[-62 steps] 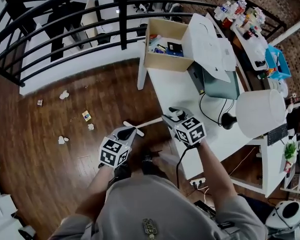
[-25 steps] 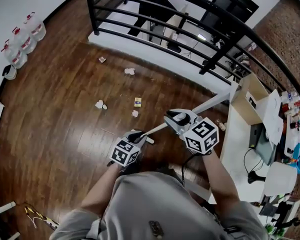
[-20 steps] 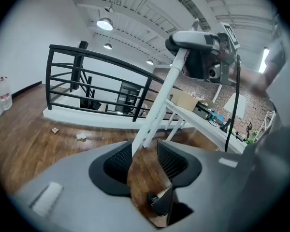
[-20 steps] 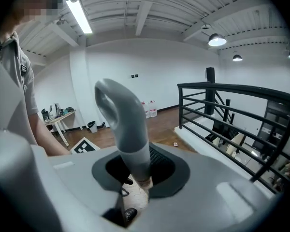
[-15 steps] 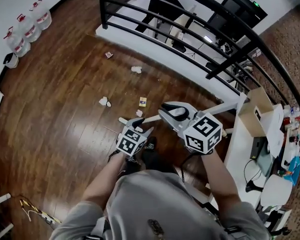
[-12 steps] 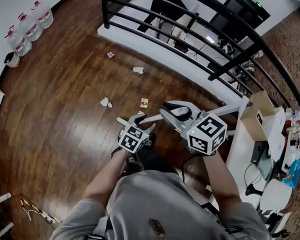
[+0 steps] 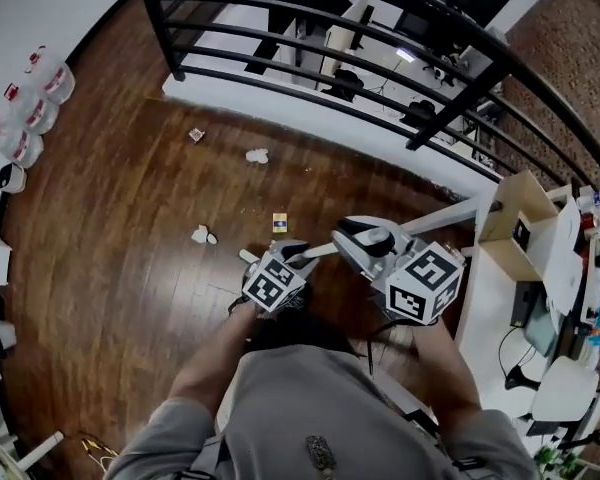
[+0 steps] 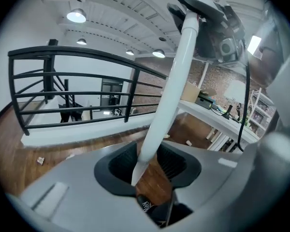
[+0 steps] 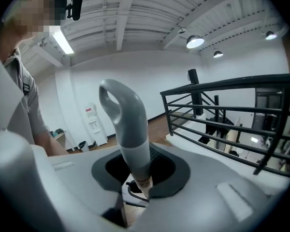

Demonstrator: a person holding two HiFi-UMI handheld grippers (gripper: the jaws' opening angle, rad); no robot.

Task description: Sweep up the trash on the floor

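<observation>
Left tool (image 7: 292, 255) closing, white broom handle (image 7: 322, 250) loose between its jaws; right tool (image 7: 352, 234) clamped on the handle's grey grip end; trash (image 7: 257, 155) scattered on the floor (image 7: 110, 268) ahead, near the black railing (image 7: 310, 43); surface (image 7: 500, 308) at right; water jugs (image 7: 25, 118) by left wall.

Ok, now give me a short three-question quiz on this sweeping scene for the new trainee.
1. True or false: the right gripper is shut on the grey end of the broom handle.
2. The water jugs stand: A along the white wall; B in a sink; C on a shelf.
3. Fill in: the open cardboard box sits on a white ____.
Key: 1 true; 2 A; 3 desk.
</observation>
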